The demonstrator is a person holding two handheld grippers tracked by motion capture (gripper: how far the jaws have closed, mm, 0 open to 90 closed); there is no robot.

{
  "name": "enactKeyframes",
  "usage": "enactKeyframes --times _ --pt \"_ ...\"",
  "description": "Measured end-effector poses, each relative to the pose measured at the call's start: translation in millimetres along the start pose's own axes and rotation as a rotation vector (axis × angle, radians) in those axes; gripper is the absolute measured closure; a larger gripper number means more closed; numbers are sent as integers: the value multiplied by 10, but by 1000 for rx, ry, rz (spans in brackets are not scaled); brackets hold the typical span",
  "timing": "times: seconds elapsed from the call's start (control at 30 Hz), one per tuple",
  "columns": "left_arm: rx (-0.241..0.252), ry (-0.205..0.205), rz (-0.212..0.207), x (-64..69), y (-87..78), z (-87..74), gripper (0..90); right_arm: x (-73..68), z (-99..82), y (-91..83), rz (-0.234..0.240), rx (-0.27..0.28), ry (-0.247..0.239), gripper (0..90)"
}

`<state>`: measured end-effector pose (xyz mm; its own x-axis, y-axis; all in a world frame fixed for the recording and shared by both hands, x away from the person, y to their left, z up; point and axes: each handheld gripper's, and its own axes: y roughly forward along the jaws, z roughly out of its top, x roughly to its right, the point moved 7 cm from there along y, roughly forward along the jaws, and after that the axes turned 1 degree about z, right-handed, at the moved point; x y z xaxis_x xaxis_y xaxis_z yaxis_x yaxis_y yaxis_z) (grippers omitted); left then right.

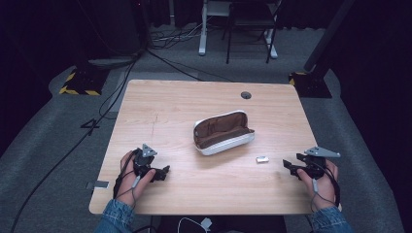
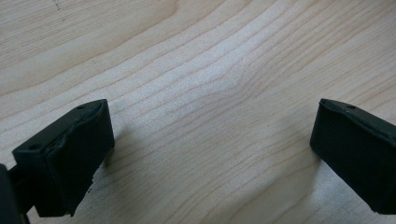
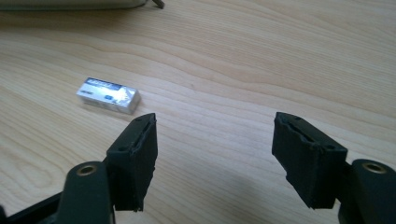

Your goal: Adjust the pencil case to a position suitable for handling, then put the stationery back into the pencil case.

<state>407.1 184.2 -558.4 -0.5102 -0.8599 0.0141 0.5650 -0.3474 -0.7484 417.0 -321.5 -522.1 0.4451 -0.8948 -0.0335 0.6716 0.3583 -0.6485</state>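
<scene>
One eraser (image 3: 108, 95), white with a blue label too blurred to read, lies on the table (image 1: 170, 104) at ten o'clock of the right gripper (image 3: 215, 154), jaws spread, empty. One open pouch (image 1: 222, 132) lies mid-table. The left gripper (image 2: 210, 154) gapes over bare wood.

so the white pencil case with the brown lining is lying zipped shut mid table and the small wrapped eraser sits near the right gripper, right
Not quite: the white pencil case with brown lining lies open, its inside showing in the high view. The rest holds: it is mid table, and the small wrapped eraser sits near the right gripper.
</scene>
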Motion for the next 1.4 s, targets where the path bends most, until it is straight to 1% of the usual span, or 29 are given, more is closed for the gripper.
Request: enactKeyframes --times 0.27,0.3,0.33,0.43,0.47,0.53,0.63,0.73,0.8,0.83,0.93,0.97,1.13,1.23,1.33,1.4 --pt "0 1 0 0 0 0 2 -172 70 -7 63 13 -44 312" --pt "0 1 0 0 0 0 2 -199 78 -6 73 15 -41 310" --pt "1 1 0 0 0 1 2 -199 78 -6 73 15 -41 310" --pt "0 0 0 0 0 0 2 -279 109 -4 104 24 -49 303" --pt "0 0 0 0 0 0 2 -296 119 -1 111 27 -59 299" --pt "1 1 1 -1 2 2 1 -349 135 4 130 33 -56 294" --pt "2 0 1 1 4 4 1 -411 159 35 152 38 -78 288" --pt "-1 0 3 4 -1 1 2 -459 179 102 157 29 -93 275" --pt "2 0 3 8 0 0 2 -468 184 120 157 30 -94 270" --pt "1 2 3 7 -1 -1 2 -505 196 168 165 27 -94 258" --pt "1 2 2 9 -1 -1 2 -558 207 243 173 17 -105 240" --pt "2 1 4 9 0 -1 2 -566 208 280 168 14 -110 233" --pt "1 2 3 8 -1 -1 2 -598 187 436 151 -6 -98 214" --pt "1 1 3 9 -1 -1 2 -630 165 498 149 -19 -109 219" --pt "1 1 3 9 -1 -1 2 -659 147 540 145 -28 -121 244" --pt "2 1 4 9 0 -1 2 -657 138 562 133 -34 -127 267"
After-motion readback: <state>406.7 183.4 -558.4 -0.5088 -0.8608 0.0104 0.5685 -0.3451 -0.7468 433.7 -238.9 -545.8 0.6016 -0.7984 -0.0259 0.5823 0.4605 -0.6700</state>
